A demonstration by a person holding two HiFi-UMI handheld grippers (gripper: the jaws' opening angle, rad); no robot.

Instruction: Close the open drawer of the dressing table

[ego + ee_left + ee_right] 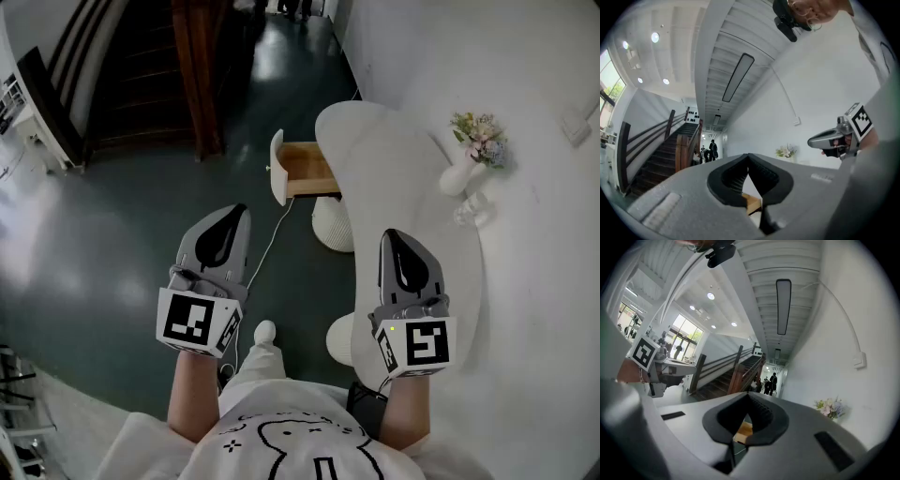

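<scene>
The white dressing table (403,178) stands to the right against the wall. Its wooden drawer (307,171) is pulled out to the left, white front panel (277,167) facing the floor space. My left gripper (234,212) hovers over the dark floor below the drawer, shut and holding nothing. My right gripper (392,236) hangs above the tabletop, also shut and empty. In the left gripper view the jaws (748,157) meet at their tips, and a bit of the drawer (753,203) shows through the gap. The right gripper (749,397) view frames the drawer (744,429) the same way.
A white vase of flowers (476,145) and a small glass item (469,211) sit on the tabletop. A ribbed white stool (332,225) stands under the table, with a white cable (267,246) on the floor. A wooden staircase post (199,75) rises at the back.
</scene>
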